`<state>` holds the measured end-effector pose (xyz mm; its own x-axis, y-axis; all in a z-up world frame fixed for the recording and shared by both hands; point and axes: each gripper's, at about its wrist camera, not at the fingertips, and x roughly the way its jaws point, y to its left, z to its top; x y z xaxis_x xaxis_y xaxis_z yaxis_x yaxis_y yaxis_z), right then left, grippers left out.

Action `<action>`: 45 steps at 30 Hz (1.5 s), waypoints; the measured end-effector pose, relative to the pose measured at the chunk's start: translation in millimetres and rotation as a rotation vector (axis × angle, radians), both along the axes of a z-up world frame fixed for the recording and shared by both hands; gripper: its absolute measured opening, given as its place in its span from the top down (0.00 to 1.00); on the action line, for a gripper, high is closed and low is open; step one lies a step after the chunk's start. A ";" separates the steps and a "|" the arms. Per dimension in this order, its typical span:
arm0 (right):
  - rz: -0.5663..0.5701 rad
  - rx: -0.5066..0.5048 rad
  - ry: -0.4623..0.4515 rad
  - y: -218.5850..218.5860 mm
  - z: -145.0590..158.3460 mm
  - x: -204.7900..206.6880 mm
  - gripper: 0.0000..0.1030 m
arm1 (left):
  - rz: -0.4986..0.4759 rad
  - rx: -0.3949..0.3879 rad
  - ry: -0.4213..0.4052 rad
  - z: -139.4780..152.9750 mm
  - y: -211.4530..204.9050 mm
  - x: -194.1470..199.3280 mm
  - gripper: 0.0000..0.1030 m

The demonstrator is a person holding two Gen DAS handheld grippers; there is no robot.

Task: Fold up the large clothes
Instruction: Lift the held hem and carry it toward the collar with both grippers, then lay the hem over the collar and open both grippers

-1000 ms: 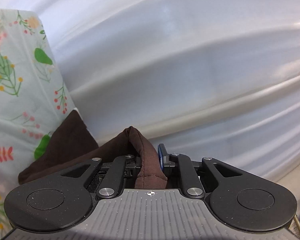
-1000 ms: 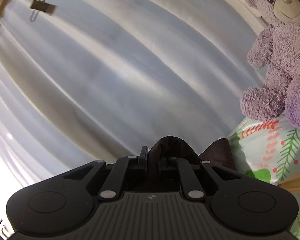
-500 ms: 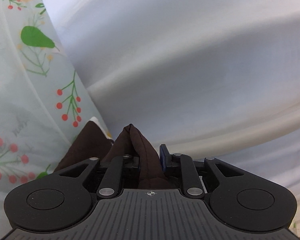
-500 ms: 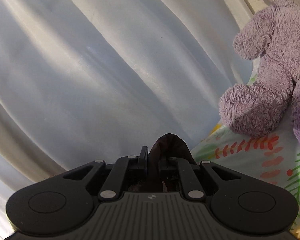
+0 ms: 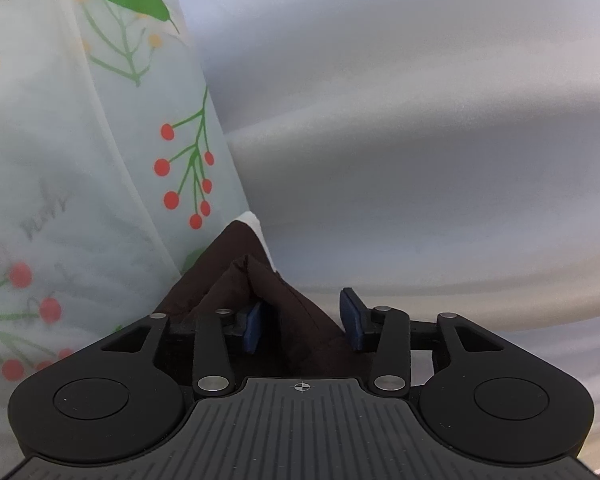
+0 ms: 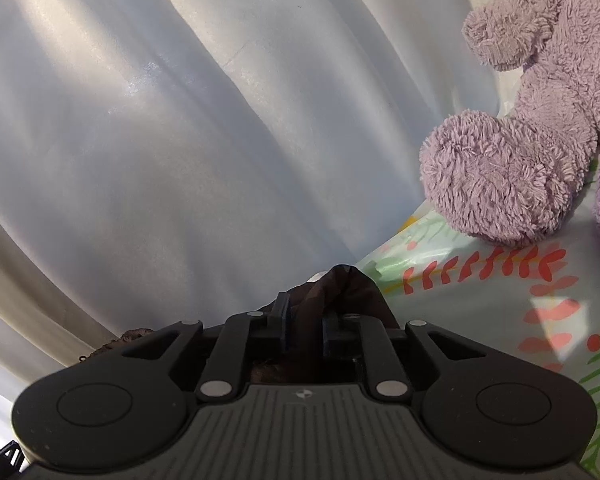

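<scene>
A dark brown garment (image 5: 260,292) lies bunched between the blue pads of my left gripper (image 5: 304,320). The jaws stand apart, with a gap between the cloth and the right pad. The cloth rests against the floral cover. In the right wrist view my right gripper (image 6: 306,320) is shut on a fold of the same brown garment (image 6: 340,284), which sticks up between the fingers. Most of the garment is hidden below both grippers.
A pale floral-print cover (image 5: 80,200) fills the left of the left wrist view and also shows in the right wrist view (image 6: 480,300). A purple plush bear (image 6: 520,160) sits on it at the right. A white curtain (image 5: 420,140) hangs behind.
My left gripper's jaws have opened and released the brown fold. Both grippers have moved closer to the floral cover; the bear now looms larger in the right wrist view.
</scene>
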<state>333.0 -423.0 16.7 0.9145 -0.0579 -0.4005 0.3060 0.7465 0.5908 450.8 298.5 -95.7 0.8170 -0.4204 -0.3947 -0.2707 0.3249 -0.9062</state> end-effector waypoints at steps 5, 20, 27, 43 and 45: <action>-0.065 0.098 -0.127 0.1 9.0 -27.4 0.57 | 0.175 0.029 -0.090 22.9 13.4 -31.2 0.30; 0.446 -0.205 0.020 232.0 -28.2 68.9 0.85 | -0.359 0.773 -0.238 53.9 -268.6 -3.8 0.23; 0.479 -0.339 0.050 224.3 -51.7 98.6 1.00 | -0.270 0.893 -0.148 27.4 -267.7 31.2 0.18; 0.154 -0.475 0.119 81.2 -54.8 103.6 1.00 | -0.205 1.173 -0.063 11.7 -180.5 63.2 0.18; 0.100 -0.422 0.119 59.7 -56.4 95.1 1.00 | -0.189 1.164 -0.058 12.1 -170.4 65.2 0.19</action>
